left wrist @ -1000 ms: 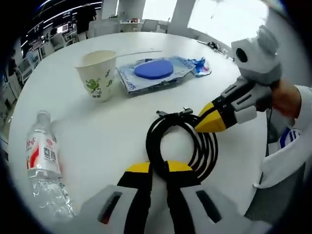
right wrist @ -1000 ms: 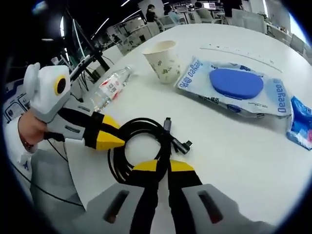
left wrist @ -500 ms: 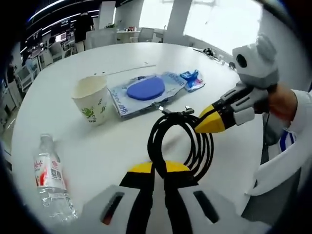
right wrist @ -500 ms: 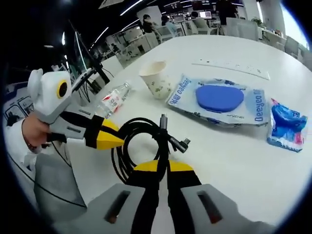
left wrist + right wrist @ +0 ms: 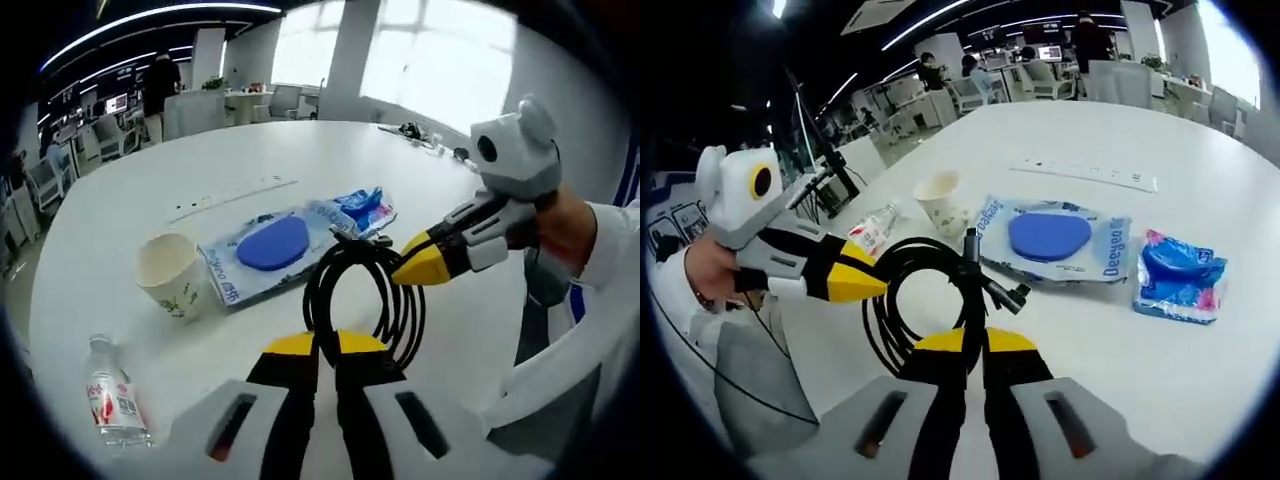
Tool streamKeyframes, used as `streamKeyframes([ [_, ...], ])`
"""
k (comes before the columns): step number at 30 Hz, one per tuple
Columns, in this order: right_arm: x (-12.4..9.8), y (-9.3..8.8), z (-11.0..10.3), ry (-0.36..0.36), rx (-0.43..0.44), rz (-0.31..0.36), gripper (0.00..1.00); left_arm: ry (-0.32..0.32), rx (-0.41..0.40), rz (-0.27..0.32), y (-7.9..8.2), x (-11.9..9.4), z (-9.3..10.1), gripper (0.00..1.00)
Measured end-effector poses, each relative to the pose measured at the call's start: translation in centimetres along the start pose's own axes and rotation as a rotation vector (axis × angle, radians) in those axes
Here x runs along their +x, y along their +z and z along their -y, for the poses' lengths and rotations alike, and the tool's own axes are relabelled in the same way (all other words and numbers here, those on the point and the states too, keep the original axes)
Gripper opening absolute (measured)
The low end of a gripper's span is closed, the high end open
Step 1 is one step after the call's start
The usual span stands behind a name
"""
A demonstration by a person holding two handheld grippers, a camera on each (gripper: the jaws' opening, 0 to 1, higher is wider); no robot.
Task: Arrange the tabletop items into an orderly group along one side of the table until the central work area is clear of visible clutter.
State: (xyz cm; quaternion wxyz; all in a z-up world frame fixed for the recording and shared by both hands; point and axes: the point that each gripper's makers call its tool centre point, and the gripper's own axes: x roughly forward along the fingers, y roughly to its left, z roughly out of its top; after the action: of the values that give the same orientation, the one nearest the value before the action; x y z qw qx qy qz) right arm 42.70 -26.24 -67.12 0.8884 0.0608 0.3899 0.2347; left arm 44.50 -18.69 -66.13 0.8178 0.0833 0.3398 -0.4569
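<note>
Both tongs, left tongs (image 5: 316, 345) and right tongs (image 5: 975, 342), are clenched on the coiled black cable (image 5: 365, 300) held above the table (image 5: 130, 215), so carry them in step, loops gathered, toward the paper cup (image 5: 170, 274).

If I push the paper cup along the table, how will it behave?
The paper cup looks thin and stands open, apparently empty, so it is probably very light. A high push might tip it; on its side, it would likely roll. A hard squeeze could crush its rim.
</note>
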Motion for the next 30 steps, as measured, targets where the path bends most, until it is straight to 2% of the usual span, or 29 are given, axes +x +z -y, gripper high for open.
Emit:
streamKeyframes([
  [9, -3.8, 1.2, 2.6, -0.044, 0.023, 0.050, 0.02, -0.053, 0.080, 0.024, 4.0, 1.2, 2.9, 0.02],
  [17, -6.8, 1.5, 5.5, -0.092, 0.039, 0.078, 0.02, -0.109, 0.127, 0.030, 6.4, 3.4, 5.7, 0.02],
  [23, -8.5, 0.9, 7.9, -0.131, 0.066, 0.084, 0.02, -0.157, 0.142, 0.024, 7.5, 5.7, 7.8, 0.02],
  [30, -9.5, -1.1, 10.8, -0.170, 0.124, 0.066, 0.02, -0.213, 0.152, -0.017, 7.3, 8.7, 9.7, 0.02],
])
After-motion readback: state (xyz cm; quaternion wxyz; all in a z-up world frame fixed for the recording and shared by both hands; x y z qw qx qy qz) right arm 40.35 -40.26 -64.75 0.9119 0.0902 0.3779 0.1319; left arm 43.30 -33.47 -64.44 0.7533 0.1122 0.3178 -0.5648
